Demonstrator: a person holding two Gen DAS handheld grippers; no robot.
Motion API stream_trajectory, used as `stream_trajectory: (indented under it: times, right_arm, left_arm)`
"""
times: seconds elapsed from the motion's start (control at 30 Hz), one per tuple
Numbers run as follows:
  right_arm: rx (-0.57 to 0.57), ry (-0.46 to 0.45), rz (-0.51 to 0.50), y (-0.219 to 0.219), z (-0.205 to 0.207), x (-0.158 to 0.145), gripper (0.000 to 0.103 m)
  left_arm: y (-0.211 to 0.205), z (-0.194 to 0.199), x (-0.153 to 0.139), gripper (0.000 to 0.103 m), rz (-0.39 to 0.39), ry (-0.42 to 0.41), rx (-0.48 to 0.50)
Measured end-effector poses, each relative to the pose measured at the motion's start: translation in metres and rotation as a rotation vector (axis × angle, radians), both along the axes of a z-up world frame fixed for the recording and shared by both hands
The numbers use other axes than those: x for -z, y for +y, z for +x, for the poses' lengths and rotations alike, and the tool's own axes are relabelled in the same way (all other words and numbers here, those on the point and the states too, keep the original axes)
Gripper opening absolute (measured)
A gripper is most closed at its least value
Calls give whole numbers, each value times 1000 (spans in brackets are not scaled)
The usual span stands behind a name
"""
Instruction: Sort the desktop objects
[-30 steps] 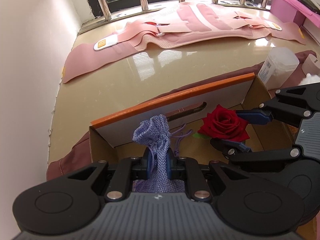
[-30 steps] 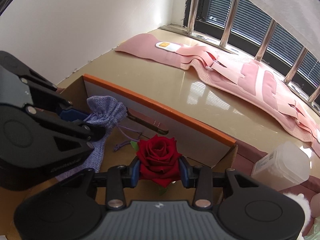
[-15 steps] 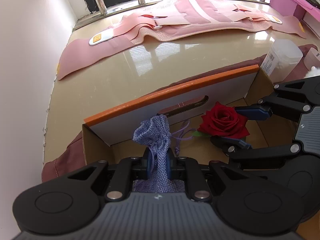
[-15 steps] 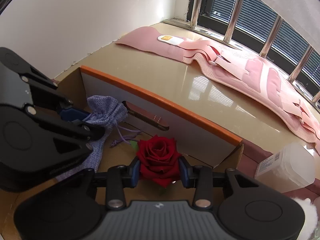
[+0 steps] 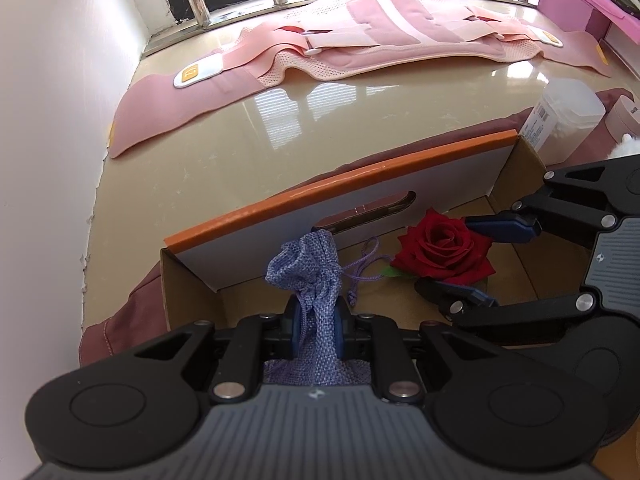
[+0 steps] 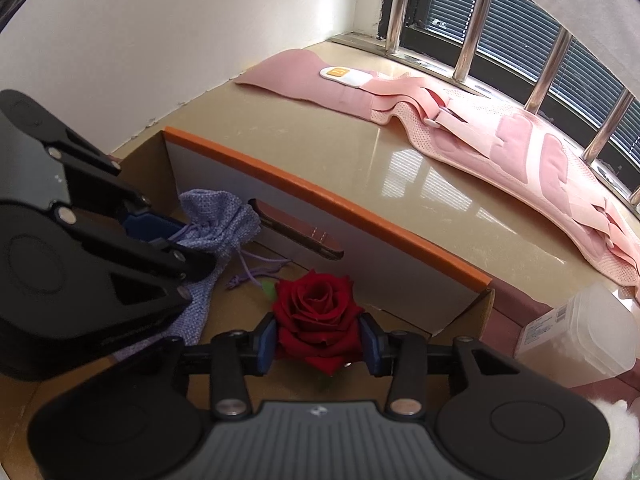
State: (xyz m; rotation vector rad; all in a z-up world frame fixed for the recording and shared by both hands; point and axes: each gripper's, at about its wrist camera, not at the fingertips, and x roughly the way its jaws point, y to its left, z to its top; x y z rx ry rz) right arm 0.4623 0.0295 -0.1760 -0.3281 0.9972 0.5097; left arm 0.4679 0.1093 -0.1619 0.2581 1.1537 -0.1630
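Observation:
An open cardboard box with an orange rim (image 5: 340,184) (image 6: 320,196) stands on the glossy beige sill. Both grippers reach down into it. My left gripper (image 5: 316,316) (image 6: 160,236) is shut on the neck of a purple drawstring pouch (image 5: 308,264) (image 6: 216,220), whose body hangs below the pads. To its right, my right gripper (image 6: 318,340) (image 5: 480,260) holds a red rose (image 6: 316,304) (image 5: 440,252) between its blue pads. Its jaws are opening, and the petals still touch both pads.
A long pink fabric brace (image 5: 380,40) lies along the barred window. A translucent plastic container (image 6: 580,332) stands just right of the box, on a maroon cloth (image 5: 120,328). A white wall runs along the left. A pink box (image 5: 580,4) sits at the far right.
The right gripper's pads have parted slightly around the rose. The left gripper keeps its hold on the pouch. Both views have shifted only a little.

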Motion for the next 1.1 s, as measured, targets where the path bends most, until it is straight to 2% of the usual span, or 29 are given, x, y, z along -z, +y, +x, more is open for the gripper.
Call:
stream_trajectory:
  times: [0.37,0.5,0.8,0.93,1.1]
  right_arm:
    - [-5,-12,-9,1,0,-2,45]
    - [-8,-18,-9,1,0,-4,50]
    - [-7,-15,-9,1,1,-4,51]
    - [-6,-21,-8,1,0,-7,52]
    - [-10,-31,-9,1,-2,-10,55]
  left_arm:
    - [1,0,-3,20,-2,4,-6]
    - [2,0,-4,21,-3,4,-10]
    - [1,0,-5,24,2,2,-9]
    - [2,-1,-8,30,5,-6,-17]
    - [2,-2,-10,32,5,-10,-21]
